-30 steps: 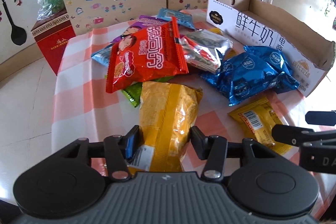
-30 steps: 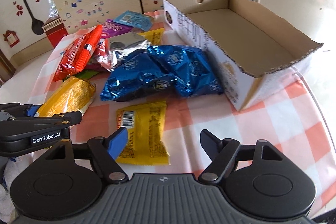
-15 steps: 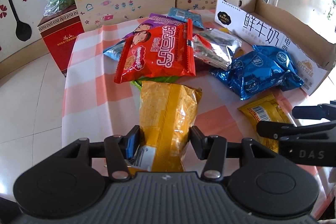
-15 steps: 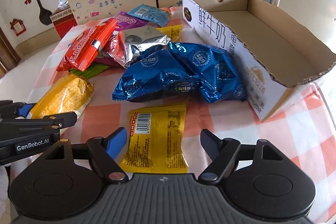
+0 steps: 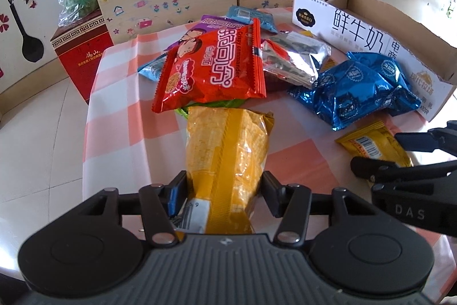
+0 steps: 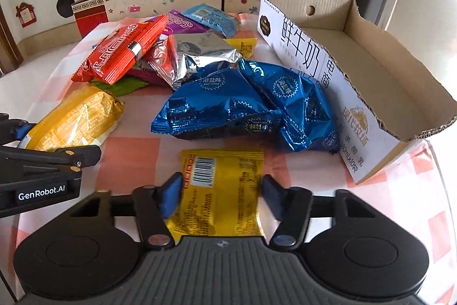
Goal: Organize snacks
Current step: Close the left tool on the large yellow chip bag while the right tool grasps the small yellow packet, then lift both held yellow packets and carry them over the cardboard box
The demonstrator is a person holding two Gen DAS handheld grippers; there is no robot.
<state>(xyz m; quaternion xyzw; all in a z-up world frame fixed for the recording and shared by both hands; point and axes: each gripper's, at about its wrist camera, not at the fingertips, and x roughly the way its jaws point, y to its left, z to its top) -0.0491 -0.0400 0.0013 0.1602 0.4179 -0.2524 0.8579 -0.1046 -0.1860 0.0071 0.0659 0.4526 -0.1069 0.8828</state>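
A long orange-yellow snack packet lies on the checked tablecloth, and my left gripper is shut on its near end. In the right wrist view the same orange-yellow packet shows at the left. A small flat yellow packet with a barcode lies between the fingers of my right gripper. Its jaws are closing, and both pads touch the packet's side edges. The small yellow packet also shows at the right of the left wrist view. An open cardboard milk box with nothing inside stands to the right.
Two shiny blue packets lie against the box's side. Behind them are a silver packet, a red noodle-snack packet, and purple and light-blue packets. The table's left edge drops to a tiled floor. A red carton stands there.
The right gripper's fingers have closed in from wide apart onto the small yellow packet. The left gripper still holds the orange-yellow packet in the same place.
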